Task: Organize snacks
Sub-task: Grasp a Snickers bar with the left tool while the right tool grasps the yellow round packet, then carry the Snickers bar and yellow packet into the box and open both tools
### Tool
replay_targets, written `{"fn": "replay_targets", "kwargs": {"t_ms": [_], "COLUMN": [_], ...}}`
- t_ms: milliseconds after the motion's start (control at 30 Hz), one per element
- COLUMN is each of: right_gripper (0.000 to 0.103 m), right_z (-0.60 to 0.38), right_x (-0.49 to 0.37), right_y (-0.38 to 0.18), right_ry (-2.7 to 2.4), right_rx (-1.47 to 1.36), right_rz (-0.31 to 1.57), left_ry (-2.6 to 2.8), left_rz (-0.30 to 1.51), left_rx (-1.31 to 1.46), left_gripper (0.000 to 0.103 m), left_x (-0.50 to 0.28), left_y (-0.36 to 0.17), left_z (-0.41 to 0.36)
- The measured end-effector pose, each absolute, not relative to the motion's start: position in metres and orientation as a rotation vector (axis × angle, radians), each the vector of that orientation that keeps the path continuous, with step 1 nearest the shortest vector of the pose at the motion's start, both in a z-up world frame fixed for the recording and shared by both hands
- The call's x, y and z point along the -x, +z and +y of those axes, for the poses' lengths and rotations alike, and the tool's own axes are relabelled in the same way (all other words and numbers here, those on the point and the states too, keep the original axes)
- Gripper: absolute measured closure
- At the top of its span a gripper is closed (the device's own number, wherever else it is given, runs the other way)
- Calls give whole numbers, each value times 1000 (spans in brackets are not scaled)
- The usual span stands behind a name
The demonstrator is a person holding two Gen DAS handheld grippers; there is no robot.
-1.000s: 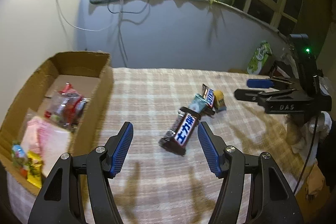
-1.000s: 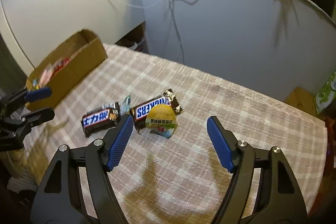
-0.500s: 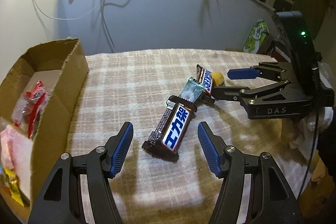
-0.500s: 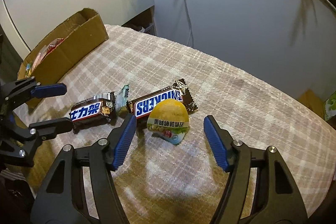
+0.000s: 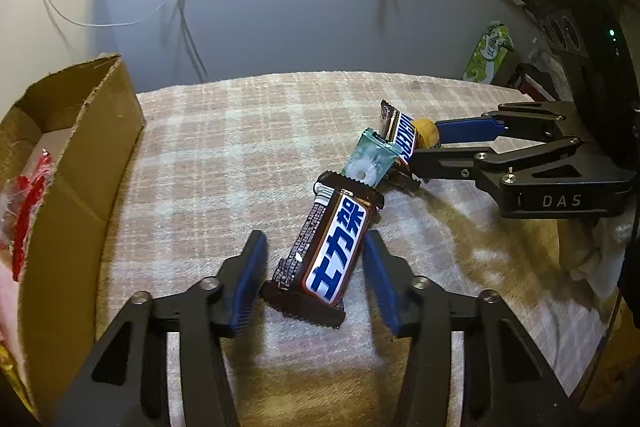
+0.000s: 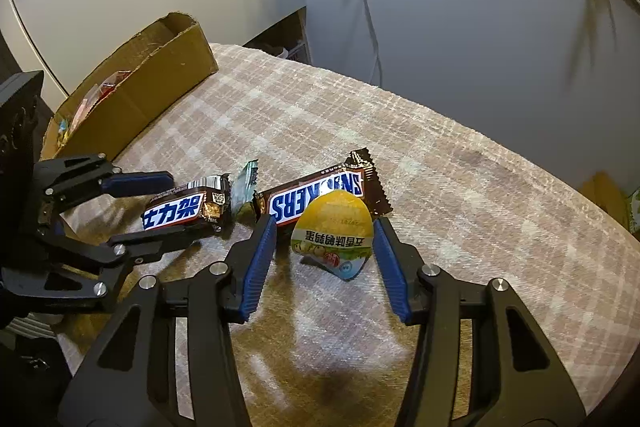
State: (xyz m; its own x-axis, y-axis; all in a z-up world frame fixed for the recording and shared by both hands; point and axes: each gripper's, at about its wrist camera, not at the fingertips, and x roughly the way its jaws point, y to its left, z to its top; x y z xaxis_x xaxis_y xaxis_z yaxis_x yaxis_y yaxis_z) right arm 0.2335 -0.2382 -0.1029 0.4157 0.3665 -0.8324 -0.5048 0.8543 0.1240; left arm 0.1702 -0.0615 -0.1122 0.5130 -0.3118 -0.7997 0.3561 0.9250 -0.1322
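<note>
A brown Snickers bar with blue Chinese lettering (image 5: pixel 332 251) lies on the checked cloth between the fingers of my left gripper (image 5: pixel 314 243). Its jaws are closing; the right pad is at the wrapper's edge and a gap shows on the left. My right gripper (image 6: pixel 326 225) straddles a yellow egg-shaped snack pack (image 6: pixel 334 227), jaws closing, with a gap on the left side. Behind the pack lies a second Snickers bar (image 6: pixel 316 199). A small green candy wrapper (image 5: pixel 370 159) sits between the two bars. The cardboard box (image 5: pixel 100 131) stands at the left.
The box holds red and pink snack packs (image 5: pixel 24 195). A green packet (image 5: pixel 488 53) leans at the far right of the table. A grey wall with hanging cables rises behind the table. The cloth's front edge is close below both grippers.
Both grippers have come down and closer to their snacks, and their jaws have narrowed around them. The bar and the yellow pack still lie on the cloth.
</note>
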Motion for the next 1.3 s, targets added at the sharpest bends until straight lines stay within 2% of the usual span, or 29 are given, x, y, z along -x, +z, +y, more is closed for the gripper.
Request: {"fn": "replay_targets", "kwargs": {"t_ms": [67, 133, 200, 667, 1300], "right_gripper": [59, 60, 60, 62, 62], "right_z": [-238, -237, -237, -240, -199], "right_x": [-234, -233, -233, -225, -189], "right_y": [-103, -103, -104, -102, -37], "right_ry": [566, 572, 571, 551, 595], "right_rx": [145, 147, 151, 156, 191], "right_rz": [1011, 1016, 1018, 1026, 888], "left_ry": [-406, -406, -406, -403, -321], "left_rz": [951, 949, 949, 937, 776], "left_rx": [-46, -45, -38, -16, 30], "left_gripper": [67, 75, 76, 77, 77], "left_x": [-171, -172, -172, -168, -124], "left_y": [-112, -112, -113, -108, -52], "left_z": [-62, -63, -62, -57, -5]}}
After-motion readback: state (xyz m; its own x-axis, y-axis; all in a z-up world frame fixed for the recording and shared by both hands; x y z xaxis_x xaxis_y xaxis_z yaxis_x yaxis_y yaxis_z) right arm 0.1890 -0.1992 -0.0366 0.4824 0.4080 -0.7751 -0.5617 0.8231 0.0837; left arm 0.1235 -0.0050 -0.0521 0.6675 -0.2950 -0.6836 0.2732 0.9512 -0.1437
